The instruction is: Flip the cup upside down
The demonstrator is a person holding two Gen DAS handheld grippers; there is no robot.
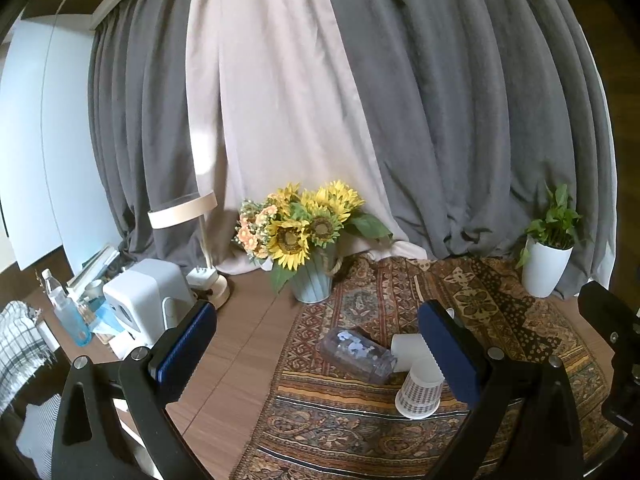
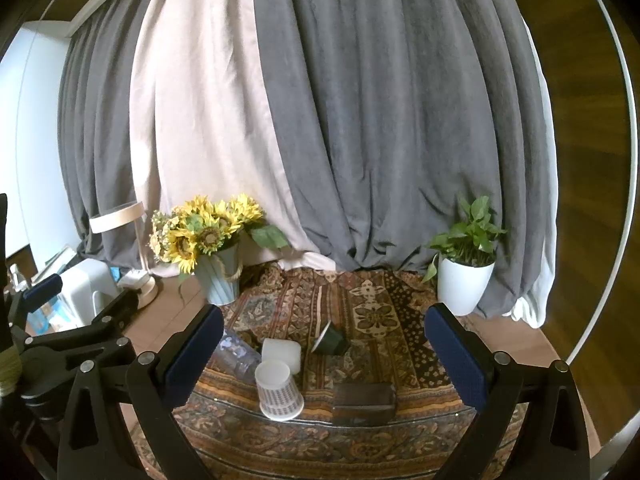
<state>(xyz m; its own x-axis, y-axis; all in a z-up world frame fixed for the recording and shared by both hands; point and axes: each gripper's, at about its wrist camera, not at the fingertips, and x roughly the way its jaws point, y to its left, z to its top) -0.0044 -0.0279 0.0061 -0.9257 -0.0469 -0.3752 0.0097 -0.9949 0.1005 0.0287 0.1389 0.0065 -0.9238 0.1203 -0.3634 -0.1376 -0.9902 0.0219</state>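
A white paper cup with a dotted band [image 2: 279, 391] stands upside down, wide rim on the patterned cloth [image 2: 372, 312]; it also shows in the left wrist view [image 1: 420, 390]. Behind it lie a clear printed cup [image 1: 358, 354] on its side and a plain white cup [image 2: 282, 354]. A dark green cup [image 2: 330, 340] lies tilted further back. A dark flat-lying cup [image 2: 364, 398] lies to the right. My right gripper [image 2: 324, 354] is open and empty above them. My left gripper [image 1: 316, 350] is open and empty, with its right finger [image 1: 450, 354] just in front of the white cups.
A vase of sunflowers [image 2: 218, 248] stands at the cloth's back left, a white potted plant [image 2: 464, 280] at the back right. A lamp [image 1: 200, 240], a white appliance [image 1: 148, 296] and bottles [image 1: 68, 312] crowd the left of the wooden table. Curtains hang behind.
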